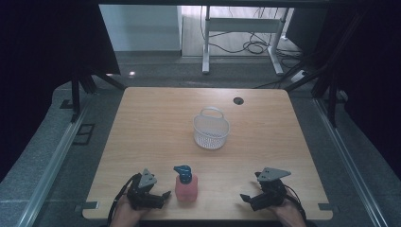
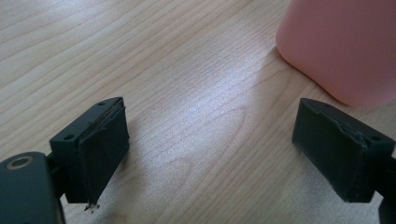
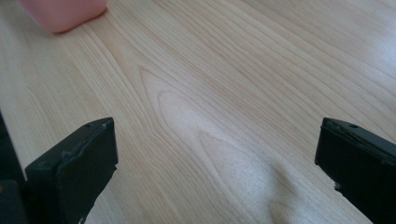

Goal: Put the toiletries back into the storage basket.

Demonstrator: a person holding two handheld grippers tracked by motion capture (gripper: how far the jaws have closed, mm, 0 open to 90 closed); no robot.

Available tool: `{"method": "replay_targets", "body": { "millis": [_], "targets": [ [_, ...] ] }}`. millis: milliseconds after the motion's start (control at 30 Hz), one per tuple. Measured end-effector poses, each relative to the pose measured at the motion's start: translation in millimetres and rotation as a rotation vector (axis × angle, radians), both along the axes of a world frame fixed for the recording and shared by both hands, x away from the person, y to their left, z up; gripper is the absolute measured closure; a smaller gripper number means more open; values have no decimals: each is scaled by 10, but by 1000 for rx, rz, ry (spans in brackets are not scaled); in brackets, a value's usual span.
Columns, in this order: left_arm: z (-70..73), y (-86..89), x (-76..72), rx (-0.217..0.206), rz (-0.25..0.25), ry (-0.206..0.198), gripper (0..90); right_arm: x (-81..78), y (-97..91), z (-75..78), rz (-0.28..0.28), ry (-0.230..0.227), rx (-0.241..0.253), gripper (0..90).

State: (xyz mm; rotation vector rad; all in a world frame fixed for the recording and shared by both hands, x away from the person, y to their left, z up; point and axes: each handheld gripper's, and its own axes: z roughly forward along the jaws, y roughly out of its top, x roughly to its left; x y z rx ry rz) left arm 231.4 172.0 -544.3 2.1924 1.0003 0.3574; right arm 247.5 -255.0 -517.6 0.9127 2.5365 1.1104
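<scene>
One bottle [image 1: 186, 187] beside left tool [image 1: 163, 196].

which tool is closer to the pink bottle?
The left tool: it sits right beside the pink bottle, jaws open. The right tool is well off to the bottle's other side.

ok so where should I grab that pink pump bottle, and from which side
Take the pink bottle by its body, below the blue pump. It stands upright near the table's front edge, and its smooth sides probably suit flat jaws better than the narrow pump. Come level from its left with the left tongs, already open beside it.
</scene>
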Motion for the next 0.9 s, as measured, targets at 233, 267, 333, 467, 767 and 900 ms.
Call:
{"method": "replay_targets", "body": {
  "millis": [233, 267, 333, 467, 767, 900],
  "targets": [
    [0, 0, 0, 0, 0, 0, 104, -4, 51, 47, 17, 8, 16, 0],
    [0, 0, 0, 0, 0, 0, 105, -5, 60, 55, 20, 11, 22, 0],
    [0, 0, 0, 0, 0, 0, 105, -5, 71, 69, 26, 14, 29, 0],
    [0, -1, 0, 0, 1, 0, 104, -8, 98, 101, 36, 17, 51, 0],
    [0, -1, 0, 0, 1, 0, 105, 3, 170, 165, 46, 17, 92, 0],
    [0, -1, 0, 0, 1, 0, 105, 5, 221, 196, 59, 15, 101, 0]
  ]
}}
